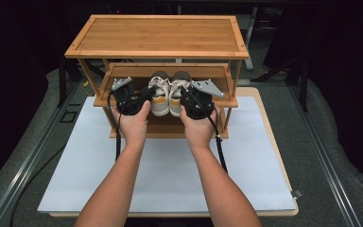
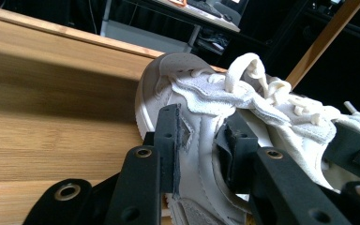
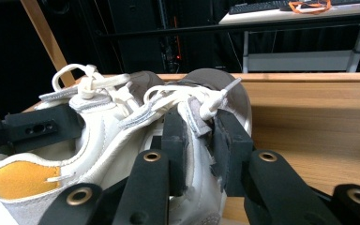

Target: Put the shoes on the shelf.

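A pair of white sneakers with grey toes and orange heel tabs stands on the middle shelf [image 1: 123, 73] of a bamboo shoe rack. My left gripper [image 1: 147, 96] is shut on the side wall of the left sneaker [image 1: 159, 100]. My right gripper [image 1: 185, 98] is shut on the side wall of the right sneaker [image 1: 176, 99]. In the left gripper view the gripper [image 2: 201, 140] pinches the left sneaker [image 2: 192, 89] by its collar, with the right sneaker [image 2: 304, 117] beyond. In the right gripper view the gripper [image 3: 199, 140] clamps the right sneaker [image 3: 215, 84] beside the left sneaker [image 3: 98, 131].
The rack's top shelf [image 1: 160, 35] overhangs the sneakers, and its posts [image 1: 238, 75] stand at each side. A lower shelf [image 1: 163, 127] lies under my hands. The rack stands on a white mat [image 1: 170, 165] over a wooden table. Dark desks and cables fill the background.
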A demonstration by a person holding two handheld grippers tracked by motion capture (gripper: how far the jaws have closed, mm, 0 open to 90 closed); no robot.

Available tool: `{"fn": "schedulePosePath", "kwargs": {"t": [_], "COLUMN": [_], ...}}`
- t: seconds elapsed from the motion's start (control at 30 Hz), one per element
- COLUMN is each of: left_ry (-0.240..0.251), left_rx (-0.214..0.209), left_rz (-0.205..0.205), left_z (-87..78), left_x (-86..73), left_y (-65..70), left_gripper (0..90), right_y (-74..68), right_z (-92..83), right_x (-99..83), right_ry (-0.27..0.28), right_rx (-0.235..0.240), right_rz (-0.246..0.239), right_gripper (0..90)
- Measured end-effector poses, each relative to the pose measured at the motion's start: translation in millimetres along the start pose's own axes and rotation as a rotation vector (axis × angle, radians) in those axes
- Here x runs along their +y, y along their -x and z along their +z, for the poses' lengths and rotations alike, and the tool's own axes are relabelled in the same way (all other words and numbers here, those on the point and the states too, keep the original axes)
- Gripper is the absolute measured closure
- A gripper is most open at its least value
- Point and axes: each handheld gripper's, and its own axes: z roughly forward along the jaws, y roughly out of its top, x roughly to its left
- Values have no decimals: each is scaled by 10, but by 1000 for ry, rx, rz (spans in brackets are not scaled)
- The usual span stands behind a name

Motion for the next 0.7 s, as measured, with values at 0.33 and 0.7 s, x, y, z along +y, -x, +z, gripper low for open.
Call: {"fn": "schedulePosePath", "kwargs": {"t": [0.33,0.7], "left_ry": [-13,-42], "left_rx": [5,-15], "left_rz": [-9,-36], "left_z": [62,95], "left_x": [54,91], "left_y": [-12,-70], "left_gripper": [706,624], "right_y": [42,92], "right_z": [86,150], "right_x": [17,59], "right_ry": [-7,-41], "right_rx": [-6,-1], "right_rz": [39,62], "right_gripper": [757,689]}}
